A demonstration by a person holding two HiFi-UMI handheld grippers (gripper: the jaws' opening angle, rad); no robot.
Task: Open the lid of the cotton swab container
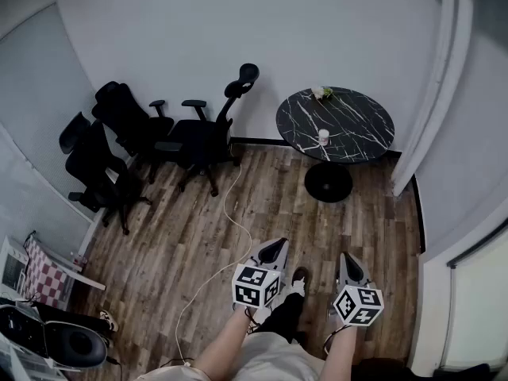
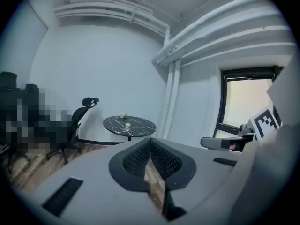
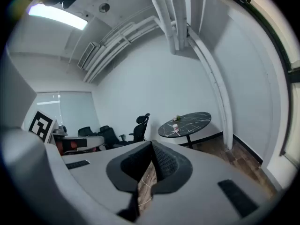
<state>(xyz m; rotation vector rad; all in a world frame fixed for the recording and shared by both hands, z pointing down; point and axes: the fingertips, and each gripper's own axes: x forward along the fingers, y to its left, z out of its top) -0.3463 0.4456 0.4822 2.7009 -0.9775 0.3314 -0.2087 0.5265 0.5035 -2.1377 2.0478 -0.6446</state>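
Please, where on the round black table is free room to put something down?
The round table is bare over its right half, from the white container out to the rim, and on a narrower patch along its left rim. Just left of the middle it is taken: a small plant at the back rim, the container toward the front.

Office room: black swivel chairs (image 1: 194, 137) by bare wall (image 1: 238, 38), round marble-top table (image 1: 357, 121), wood-plank floor (image 1: 198, 236)
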